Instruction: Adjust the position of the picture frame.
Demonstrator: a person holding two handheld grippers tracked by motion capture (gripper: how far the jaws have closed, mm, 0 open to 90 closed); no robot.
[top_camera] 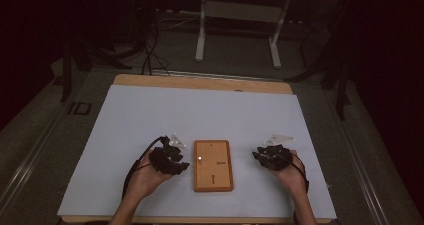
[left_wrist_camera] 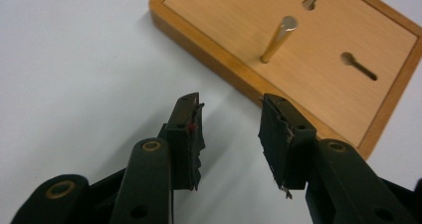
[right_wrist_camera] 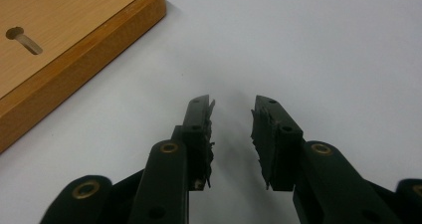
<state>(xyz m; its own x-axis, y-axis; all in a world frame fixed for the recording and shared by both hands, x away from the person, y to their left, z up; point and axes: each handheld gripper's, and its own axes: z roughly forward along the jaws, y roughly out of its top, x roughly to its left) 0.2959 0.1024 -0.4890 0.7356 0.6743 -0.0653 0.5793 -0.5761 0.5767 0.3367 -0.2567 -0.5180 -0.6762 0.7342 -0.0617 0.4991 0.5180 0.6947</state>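
A wooden board [top_camera: 213, 165] with a raised rim lies on the white table top between my two grippers. A brass peg [left_wrist_camera: 278, 39] stands upright in it, seen as a bright dot, the peg [top_camera: 199, 159], from above. Two keyhole slots [left_wrist_camera: 359, 65] are cut in the board [left_wrist_camera: 298, 55]. My left gripper [top_camera: 172, 154] rests left of the board, open and holding nothing; its jaws [left_wrist_camera: 231, 129] point at the board's near edge. My right gripper [top_camera: 270, 152] rests right of the board, open and holding nothing [right_wrist_camera: 233, 134]. A corner of the board [right_wrist_camera: 74, 40] with one slot [right_wrist_camera: 22, 40] lies to its left.
The white sheet [top_camera: 150, 115] covers the wooden table [top_camera: 200, 82]. Beyond the far edge stand a white table frame [top_camera: 240, 20] and dark cables [top_camera: 150, 50] on the floor. A black cable [top_camera: 131, 172] trails from the left gripper.
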